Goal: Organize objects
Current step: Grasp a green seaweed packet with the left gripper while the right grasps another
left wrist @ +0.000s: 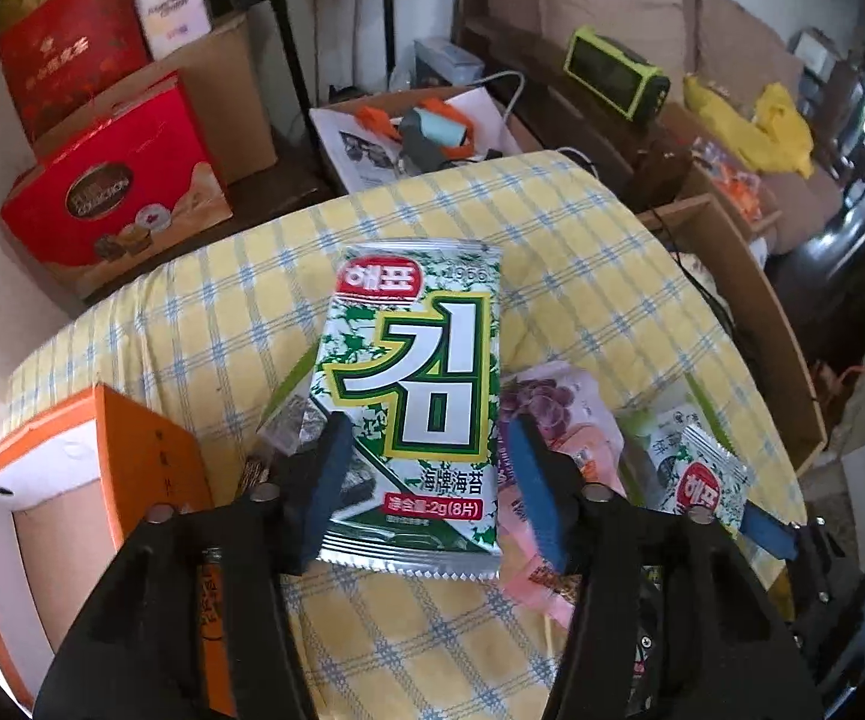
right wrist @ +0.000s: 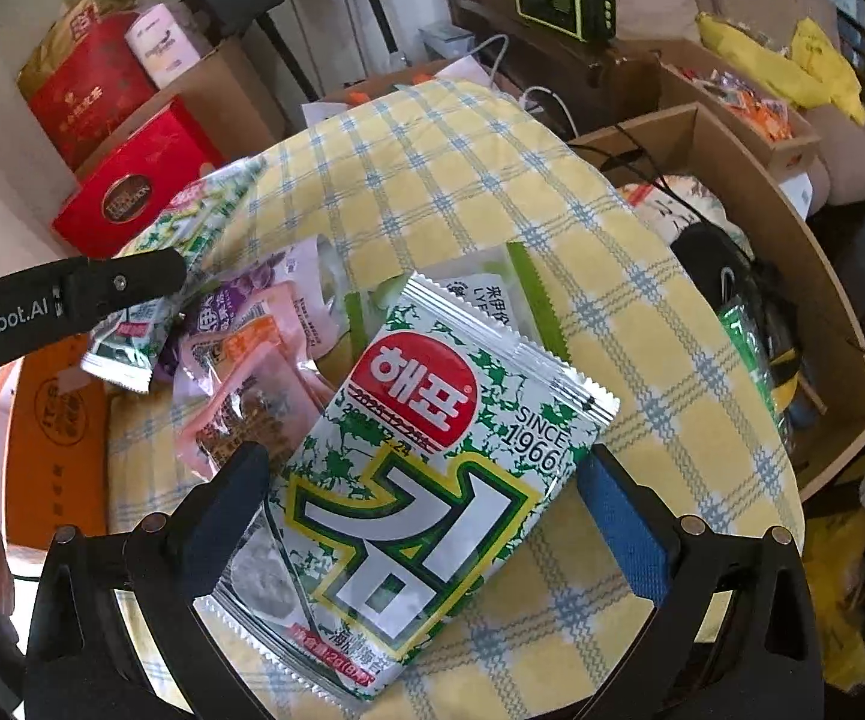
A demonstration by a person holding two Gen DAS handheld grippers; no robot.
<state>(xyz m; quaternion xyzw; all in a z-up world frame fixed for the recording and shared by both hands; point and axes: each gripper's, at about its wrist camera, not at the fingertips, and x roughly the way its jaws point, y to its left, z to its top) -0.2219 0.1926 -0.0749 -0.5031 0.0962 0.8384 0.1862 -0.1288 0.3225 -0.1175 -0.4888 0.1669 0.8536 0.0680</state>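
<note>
Left gripper (left wrist: 432, 480): fingers are seen closed partway across the left seaweed packet (left wrist: 414, 396). One pad is pressed on one long edge, the other is at the opposite edge, so the packet is judged clamped and raised off the cloth.

Right gripper (right wrist: 426, 516): fingers are held apart and straddle the right seaweed packet (right wrist: 432, 420), which lies flat on the checked cloth (right wrist: 444, 180). No pressing is seen there.

Handling: both packets are judged very light, with slippery, crinkly foil and brittle sheets inside. They are best pinched gently across the width near the lower sealed end. Crushing is a risk if they are squeezed hard.

Just beyond, pink snack bags (right wrist: 240, 384) are piled between the two packets. An orange box (left wrist: 72, 480) is seen at the cloth's left edge and is a likely drop spot, though that is not certain. Farther off, a cardboard box (right wrist: 792, 240) and red gift boxes (left wrist: 114, 180) are seen.
</note>
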